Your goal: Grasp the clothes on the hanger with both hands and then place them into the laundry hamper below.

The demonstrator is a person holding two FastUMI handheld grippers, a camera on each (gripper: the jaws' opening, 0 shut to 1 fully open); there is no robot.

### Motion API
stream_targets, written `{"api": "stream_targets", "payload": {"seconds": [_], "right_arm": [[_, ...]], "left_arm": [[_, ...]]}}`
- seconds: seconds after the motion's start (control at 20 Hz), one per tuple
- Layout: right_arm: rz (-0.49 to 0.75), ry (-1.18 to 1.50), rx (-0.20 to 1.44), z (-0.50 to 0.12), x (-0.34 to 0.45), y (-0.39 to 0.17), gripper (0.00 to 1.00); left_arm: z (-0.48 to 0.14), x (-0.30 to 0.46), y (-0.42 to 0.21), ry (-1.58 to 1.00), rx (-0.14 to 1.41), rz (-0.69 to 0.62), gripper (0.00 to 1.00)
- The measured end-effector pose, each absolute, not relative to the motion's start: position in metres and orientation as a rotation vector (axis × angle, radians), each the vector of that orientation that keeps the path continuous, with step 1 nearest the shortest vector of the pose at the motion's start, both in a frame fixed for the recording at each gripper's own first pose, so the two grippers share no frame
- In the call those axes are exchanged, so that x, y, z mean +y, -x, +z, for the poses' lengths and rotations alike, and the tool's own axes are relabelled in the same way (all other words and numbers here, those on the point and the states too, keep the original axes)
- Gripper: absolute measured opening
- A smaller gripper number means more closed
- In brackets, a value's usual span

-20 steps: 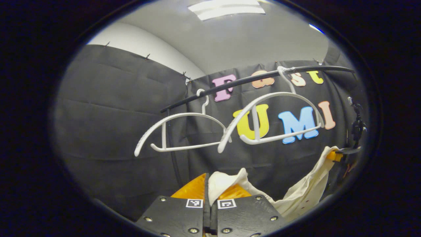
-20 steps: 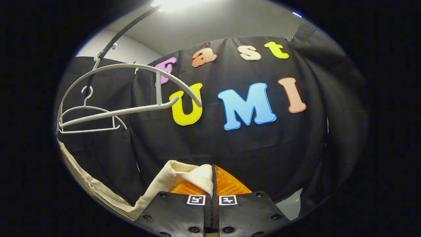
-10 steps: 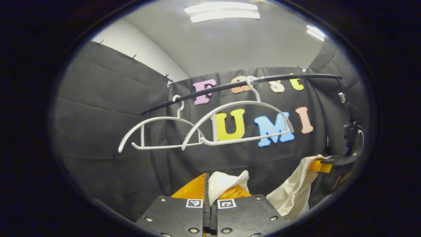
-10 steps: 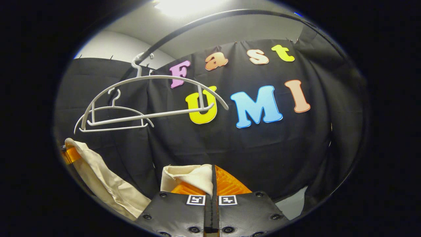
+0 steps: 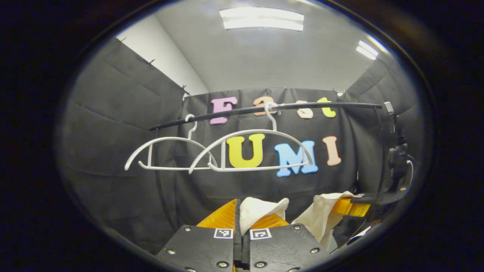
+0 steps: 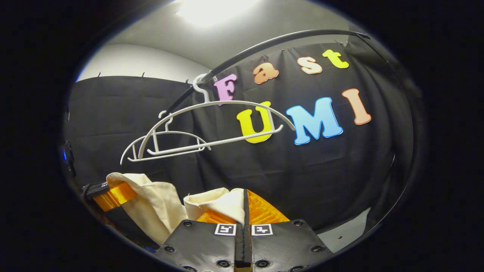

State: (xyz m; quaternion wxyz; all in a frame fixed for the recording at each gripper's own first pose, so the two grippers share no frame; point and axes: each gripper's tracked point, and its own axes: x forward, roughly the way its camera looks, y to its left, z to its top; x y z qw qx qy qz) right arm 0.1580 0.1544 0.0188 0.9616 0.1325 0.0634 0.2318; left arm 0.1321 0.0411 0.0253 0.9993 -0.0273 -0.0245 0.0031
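With the left tongs (image 5: 242, 217) and right tongs (image 6: 245, 206) each closed on a fold of the cream garment (image 6: 159, 206), clear below the bare hangers (image 5: 249, 151), we are lowering both evenly, keeping the cloth slack toward the unseen hamper.

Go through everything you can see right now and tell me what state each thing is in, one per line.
Left gripper: shut on the cream garment.
Right gripper: shut on the cream garment.
Cream garment: off the hangers, held between both grippers.
Near hanger: bare, hooked on the rail.
Far hanger: bare, hooked on the rail.
Black rail: carrying both hangers.
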Motion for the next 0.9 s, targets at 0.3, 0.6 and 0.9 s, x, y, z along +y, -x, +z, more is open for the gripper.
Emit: {"api": "stream_targets", "payload": {"seconds": [0.3, 0.6, 0.9], "right_arm": [[0.501, -0.264, 0.127, 0.013, 0.168, -0.137, 0.01], [0.465, -0.229, 0.253, -0.061, 0.164, -0.129, 0.01], [0.45, -0.157, 0.36, -0.13, 0.158, -0.121, 0.0]], "left_arm": [[0.02, 0.024, -0.123, 0.074, -0.048, -0.053, 0.01], [-0.053, 0.008, -0.12, 0.064, 0.081, -0.086, 0.0], [-0.134, 0.003, -0.114, 0.082, 0.225, -0.075, 0.01]]}}
